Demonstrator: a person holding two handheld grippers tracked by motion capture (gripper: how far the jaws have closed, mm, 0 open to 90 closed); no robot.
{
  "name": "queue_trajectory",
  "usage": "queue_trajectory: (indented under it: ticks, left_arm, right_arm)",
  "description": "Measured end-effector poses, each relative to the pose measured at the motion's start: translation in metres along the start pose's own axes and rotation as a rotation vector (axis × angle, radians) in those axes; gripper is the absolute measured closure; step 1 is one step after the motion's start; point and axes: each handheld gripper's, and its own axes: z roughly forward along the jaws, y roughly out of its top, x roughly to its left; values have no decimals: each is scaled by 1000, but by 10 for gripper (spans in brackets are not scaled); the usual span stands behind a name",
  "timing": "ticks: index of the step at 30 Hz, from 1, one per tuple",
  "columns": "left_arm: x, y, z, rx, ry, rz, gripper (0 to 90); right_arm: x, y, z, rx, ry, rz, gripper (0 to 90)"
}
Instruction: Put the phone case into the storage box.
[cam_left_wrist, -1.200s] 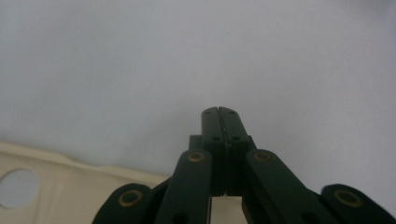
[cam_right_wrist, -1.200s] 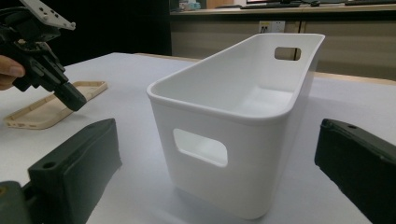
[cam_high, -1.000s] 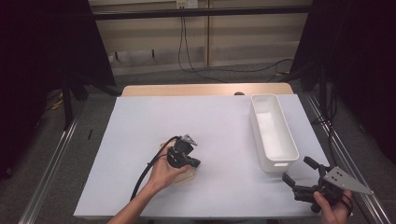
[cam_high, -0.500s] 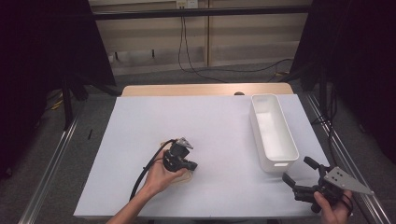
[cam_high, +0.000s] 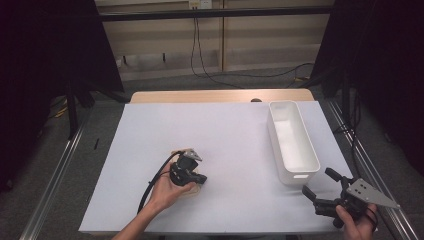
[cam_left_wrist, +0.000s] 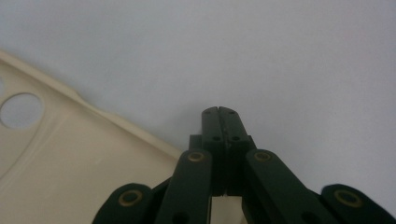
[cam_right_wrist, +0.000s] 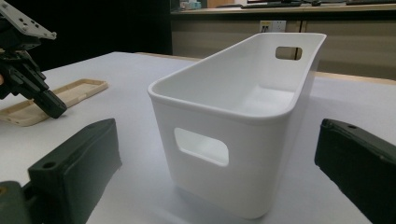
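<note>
The left hand-held gripper, jaws closed on nothing, rests its tip just beside the flat beige rubbery phone case on the white-covered table, apparently touching its edge. Open the jaws before lifting that edge. The right hand-held gripper waits wide open near the white plastic bin.

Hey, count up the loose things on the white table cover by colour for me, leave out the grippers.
White: 1, the bin
Beige: 1, the flat phone case lying under the tip of the left hand-held gripper
Total: 2
</note>
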Motion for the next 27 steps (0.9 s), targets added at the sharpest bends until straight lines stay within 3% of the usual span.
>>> queue_trajectory:
  ticks: [12, 27]
  left_arm:
    - [0, -11, -9, 3, 32, -7, 900]
    - [7, -26, -19, -22, 20, -34, 900]
  right_arm:
    - [0, 0, 1, 0, 6, -4, 0]
    - [1, 0, 0, -1, 12, -7, 0]
